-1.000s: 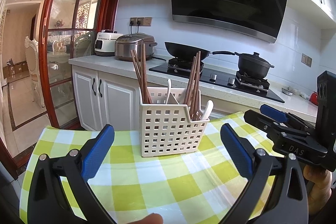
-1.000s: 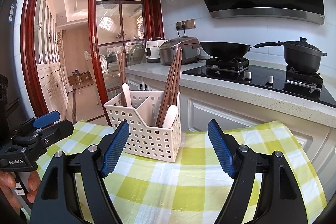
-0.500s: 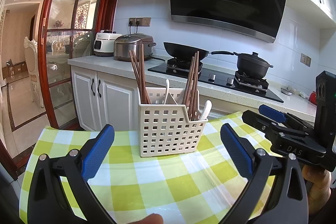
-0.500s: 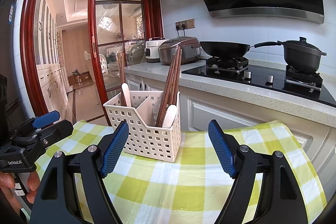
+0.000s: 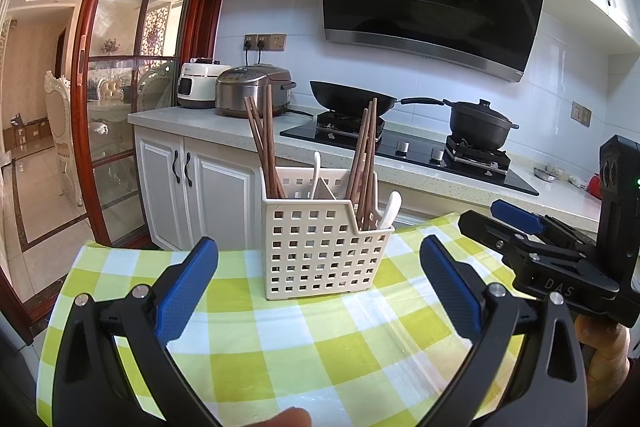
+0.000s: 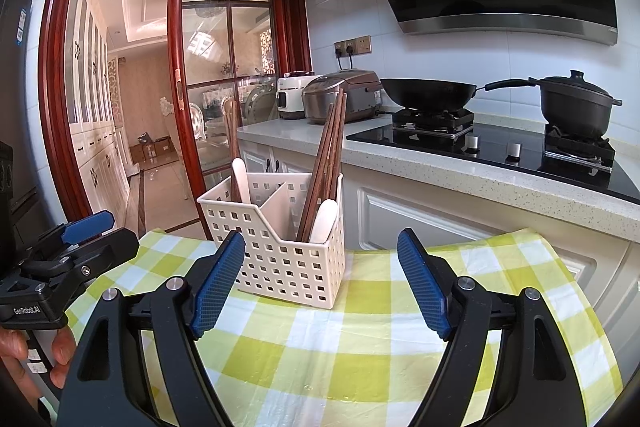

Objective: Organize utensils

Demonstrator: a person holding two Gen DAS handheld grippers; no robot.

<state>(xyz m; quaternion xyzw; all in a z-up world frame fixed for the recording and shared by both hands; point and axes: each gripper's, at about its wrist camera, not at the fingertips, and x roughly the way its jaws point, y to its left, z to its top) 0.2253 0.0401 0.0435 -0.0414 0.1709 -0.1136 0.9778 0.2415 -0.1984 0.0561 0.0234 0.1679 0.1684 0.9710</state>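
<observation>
A white perforated utensil caddy (image 5: pixel 322 251) stands upright on the green-and-white checked tablecloth (image 5: pixel 320 343); it also shows in the right wrist view (image 6: pixel 288 259). It holds brown chopsticks (image 5: pixel 264 147) in its left compartment, more chopsticks (image 5: pixel 366 163) in its right, and white spoons (image 5: pixel 390 209). My left gripper (image 5: pixel 318 287) is open and empty, in front of the caddy. My right gripper (image 6: pixel 320 279) is open and empty, also in front of the caddy. Each gripper shows at the edge of the other's view.
Behind the table runs a kitchen counter (image 5: pixel 224 127) with a rice cooker (image 5: pixel 252 95), a wok (image 5: pixel 352 101) and a black pot (image 5: pixel 478 123) on a hob. A red-framed glass door (image 5: pixel 116 99) stands at the left.
Both views have shifted very slightly; the caddy, utensils and open grippers stand as before.
</observation>
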